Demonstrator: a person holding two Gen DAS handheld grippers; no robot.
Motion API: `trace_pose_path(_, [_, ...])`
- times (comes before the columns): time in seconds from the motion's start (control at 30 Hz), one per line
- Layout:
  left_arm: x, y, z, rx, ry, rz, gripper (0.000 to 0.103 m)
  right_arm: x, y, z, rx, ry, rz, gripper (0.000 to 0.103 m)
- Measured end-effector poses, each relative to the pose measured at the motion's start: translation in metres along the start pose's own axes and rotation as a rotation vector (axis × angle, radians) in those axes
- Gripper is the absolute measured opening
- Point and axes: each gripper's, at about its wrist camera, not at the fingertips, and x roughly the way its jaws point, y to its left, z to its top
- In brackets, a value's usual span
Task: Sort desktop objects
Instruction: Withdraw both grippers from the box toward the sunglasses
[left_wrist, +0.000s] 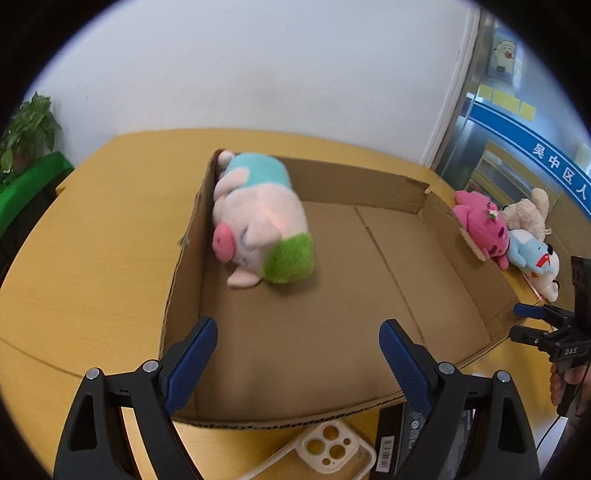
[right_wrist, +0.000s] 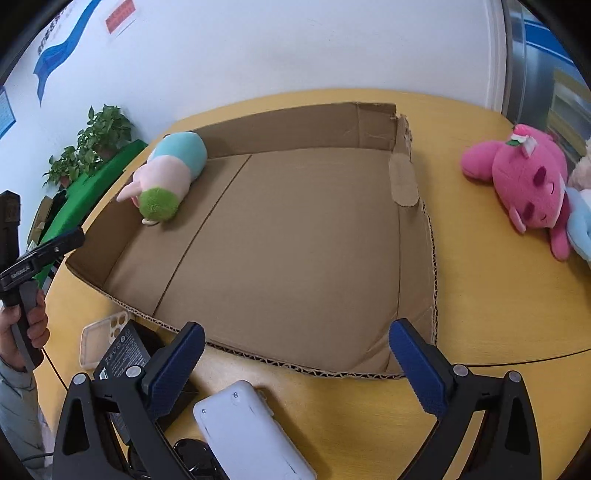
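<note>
Pig plush lies on its side inside the cardboard box, pressed vs the left wall near the far-left corner; rest of the box floor is bare. Left gripper hangs over the near edge of the box w/ fingers spread wide, nothing btwn them. Right gripper sits at the near-right corner of the box, fingers also released and empty.

Still out on the tabletop: pink plush to the right of the box, touching a blue plush and a cream plush behind it. Near side of the box: clear phone case, black power adapter, white power bank.

Likely step: fetch the next toy. Pink plush is nearest the right gripper, so use that hand. Tips:
- Go in over the box's right wall, not thru it; the torn corner flap looks floppy.
- Pinch the pink plush across head or body, not a limb, so it doesn't dangle or drag the blue one along.
- Soft item, so close fully; it'll compress.
- Drop it next to the pig, keeping toys grouped on one side; electronics prob belong apart.
- Keep the left hand clear of the drop path.
</note>
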Motion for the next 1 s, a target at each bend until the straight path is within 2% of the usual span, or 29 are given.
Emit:
trace_pose_path(0.1, [0.01,0.006,-0.01,-0.017,0.068,0.006,0.09,-0.005,-0.001,-0.008,-0.02,-0.019,-0.033,0.103])
trace_pose_path(0.13, [0.008,0.002,-0.013,0.011,0.049,0.018,0.09,-0.005,-0.002,-0.009,-0.019,-0.026,-0.039,0.103])
trace_pose_path(0.23, [0.007,-0.001,-0.018,0.038,0.06,0.042,0.09,-0.006,0.002,-0.013,-0.012,-0.032,-0.05,0.103])
trace_pose_path(0.33, [-0.008,-0.007,-0.019,0.048,0.015,0.068,0.09,-0.014,0.011,-0.014,-0.007,-0.049,-0.095,0.103])
trace_pose_path(0.37, [-0.016,-0.01,-0.018,0.043,-0.019,0.082,0.09,-0.019,0.018,-0.012,-0.009,-0.065,-0.092,0.103])
trace_pose_path(0.4, [-0.029,-0.016,-0.017,0.039,-0.071,0.135,0.09,-0.024,0.022,-0.011,-0.01,-0.085,-0.084,0.103])
trace_pose_path(0.47, [-0.049,-0.029,-0.016,0.055,-0.16,0.167,0.09,-0.04,0.029,-0.015,-0.006,-0.13,-0.049,0.103])
trace_pose_path(0.5, [-0.061,-0.039,-0.016,0.073,-0.213,0.164,0.09,-0.048,0.033,-0.015,-0.003,-0.156,-0.039,0.103])
trace_pose_path(0.6, [-0.085,-0.065,-0.019,0.103,-0.294,0.146,0.093,-0.068,0.046,-0.018,-0.022,-0.227,-0.044,0.103])
trace_pose_path(0.67, [-0.094,-0.081,-0.024,0.12,-0.32,0.121,0.095,-0.078,0.055,-0.022,-0.052,-0.25,-0.071,0.103])
trace_pose_path(0.77, [-0.107,-0.1,-0.033,0.16,-0.379,0.128,0.096,-0.083,0.069,-0.02,-0.071,-0.275,-0.069,0.103])
trace_pose_path(0.87, [-0.11,-0.109,-0.034,0.159,-0.362,0.086,0.096,-0.087,0.078,-0.021,-0.078,-0.305,-0.126,0.103])
trace_pose_path(1.0, [-0.106,-0.111,-0.037,0.148,-0.338,0.042,0.096,-0.087,0.087,-0.022,-0.072,-0.304,-0.121,0.103])
